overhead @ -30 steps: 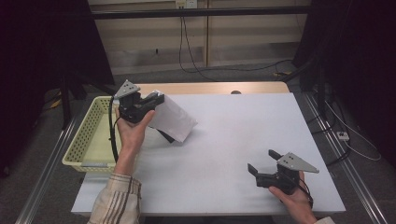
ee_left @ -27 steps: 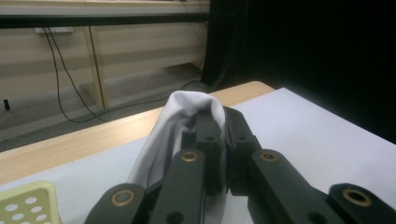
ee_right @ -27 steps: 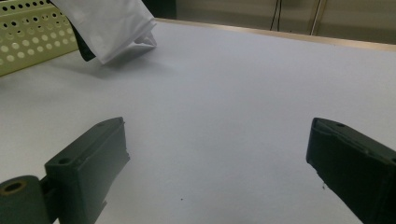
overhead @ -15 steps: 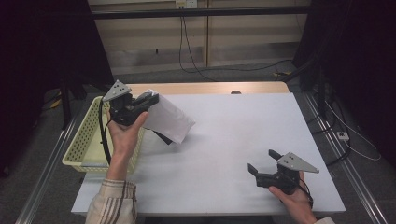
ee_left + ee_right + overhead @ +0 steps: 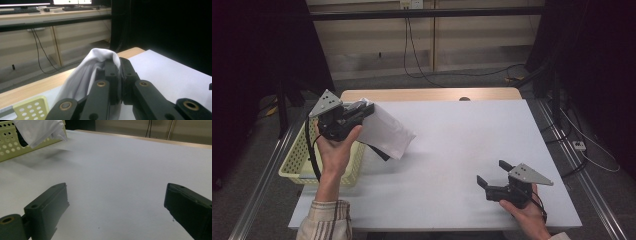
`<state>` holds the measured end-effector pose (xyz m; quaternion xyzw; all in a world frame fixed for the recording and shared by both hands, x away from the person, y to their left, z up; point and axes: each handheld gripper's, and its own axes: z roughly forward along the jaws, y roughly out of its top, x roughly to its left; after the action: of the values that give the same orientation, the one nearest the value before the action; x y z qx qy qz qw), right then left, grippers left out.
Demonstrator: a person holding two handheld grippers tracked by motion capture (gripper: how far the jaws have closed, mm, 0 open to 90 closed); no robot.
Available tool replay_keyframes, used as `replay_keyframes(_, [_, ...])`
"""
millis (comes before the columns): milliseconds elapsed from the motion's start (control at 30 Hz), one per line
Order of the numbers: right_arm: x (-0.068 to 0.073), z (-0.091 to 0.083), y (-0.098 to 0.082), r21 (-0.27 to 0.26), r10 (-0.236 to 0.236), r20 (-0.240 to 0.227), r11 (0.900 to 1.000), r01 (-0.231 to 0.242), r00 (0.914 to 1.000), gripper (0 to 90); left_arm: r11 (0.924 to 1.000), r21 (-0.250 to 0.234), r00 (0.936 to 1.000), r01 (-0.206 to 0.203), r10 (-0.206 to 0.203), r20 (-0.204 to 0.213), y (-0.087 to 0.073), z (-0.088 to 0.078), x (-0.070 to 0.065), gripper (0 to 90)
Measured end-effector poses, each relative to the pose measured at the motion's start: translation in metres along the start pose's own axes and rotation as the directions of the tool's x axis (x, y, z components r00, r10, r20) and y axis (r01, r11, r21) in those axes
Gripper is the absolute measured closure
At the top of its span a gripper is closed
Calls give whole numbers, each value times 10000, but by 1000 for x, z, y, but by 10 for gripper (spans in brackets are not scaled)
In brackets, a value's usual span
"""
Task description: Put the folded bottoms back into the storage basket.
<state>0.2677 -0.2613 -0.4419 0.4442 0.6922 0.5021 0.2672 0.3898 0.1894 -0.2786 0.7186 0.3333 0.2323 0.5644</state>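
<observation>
The white cloth point(image 5: 384, 134) hangs in the air over the table's left part, beside the yellow perforated basket point(image 5: 294, 165). Its long axis slants from the pinched upper end down and to the right toward the white tabletop point(image 5: 472, 145). It looks plain, soft and rumpled. The left gripper point(image 5: 362, 111) has its jaws clamped together on the cloth's top edge. The right gripper point(image 5: 492, 172) rests low with jaws wide apart, nothing between them.

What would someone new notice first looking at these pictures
The white cloth stands out first, hanging above the table's left side, pinched in the shut left gripper. Beside it, at the table's left edge, sits a pale yellow perforated basket. Near the front right corner, the right gripper rests open on the bare white table.
</observation>
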Motion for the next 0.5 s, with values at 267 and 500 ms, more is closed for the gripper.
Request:
replay_keyframes(267, [0, -2, 0, -37, 33, -58, 10000, -33, 10000, 53, 9985, -545, 9999, -35, 28, -143, 8, -19, 2, 869])
replay_keyframes(500, [1, -1, 0, -38, -25, -76, 10000, 25, 10000, 53, 9953, -969, 9997, -49, 26, -245, 13, -35, 6, 869])
